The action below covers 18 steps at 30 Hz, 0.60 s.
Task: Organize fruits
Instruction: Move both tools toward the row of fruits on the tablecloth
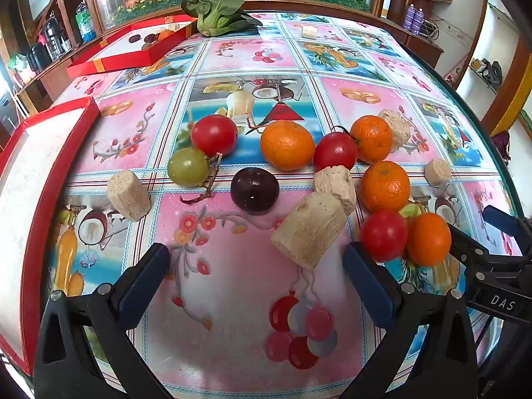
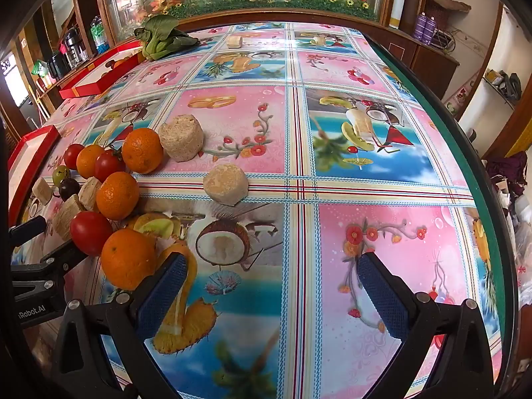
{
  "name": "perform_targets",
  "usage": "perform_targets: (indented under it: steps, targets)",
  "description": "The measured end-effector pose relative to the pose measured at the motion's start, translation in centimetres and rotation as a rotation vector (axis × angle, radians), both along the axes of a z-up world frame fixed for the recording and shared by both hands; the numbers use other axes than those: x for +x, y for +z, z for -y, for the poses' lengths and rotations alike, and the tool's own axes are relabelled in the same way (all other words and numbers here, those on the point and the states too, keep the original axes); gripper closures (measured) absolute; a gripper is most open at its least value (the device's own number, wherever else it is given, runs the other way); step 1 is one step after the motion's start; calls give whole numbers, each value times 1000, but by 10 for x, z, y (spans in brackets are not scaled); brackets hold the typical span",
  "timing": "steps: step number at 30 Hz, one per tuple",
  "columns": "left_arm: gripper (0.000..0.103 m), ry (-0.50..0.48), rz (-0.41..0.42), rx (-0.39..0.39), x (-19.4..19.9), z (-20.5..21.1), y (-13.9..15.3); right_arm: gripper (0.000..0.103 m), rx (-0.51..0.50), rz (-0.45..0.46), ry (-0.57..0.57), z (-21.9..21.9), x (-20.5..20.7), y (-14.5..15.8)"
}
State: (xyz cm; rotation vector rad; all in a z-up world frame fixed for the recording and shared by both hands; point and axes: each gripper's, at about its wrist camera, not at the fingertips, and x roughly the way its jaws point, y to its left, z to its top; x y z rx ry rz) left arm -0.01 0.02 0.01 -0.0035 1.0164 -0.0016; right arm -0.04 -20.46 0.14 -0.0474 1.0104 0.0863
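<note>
Fruits (image 1: pixel 287 144) lie loose mid-frame on the patterned table (image 1: pixel 232 282), none boxed from this pile yet.
At far left the near red tray (image 1: pixel 36 179) looks empty; the far red tray (image 1: pixel 133 55), upper left, already holds some dark and orange pieces. The left gripper (image 1: pixel 256 266) is spread wide over bare cloth, holding nothing; the right gripper (image 2: pixel 271 282) likewise. A sound first pick is probably the dark plum (image 1: pixel 254 190), which stands clear: straddle it squarely and avoid nudging the cane chunk (image 1: pixel 309 232).
</note>
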Motion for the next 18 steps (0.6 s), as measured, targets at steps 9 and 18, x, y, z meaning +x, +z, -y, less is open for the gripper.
perform_targets:
  steps: [9, 18]
  targets:
    - [0, 0, -2, 0, 0, 0, 0, 0, -5, 0, 0, 0, 0, 0]
    - [0, 0, -2, 0, 0, 0, 0, 0, -6, 0, 0, 0, 0, 0]
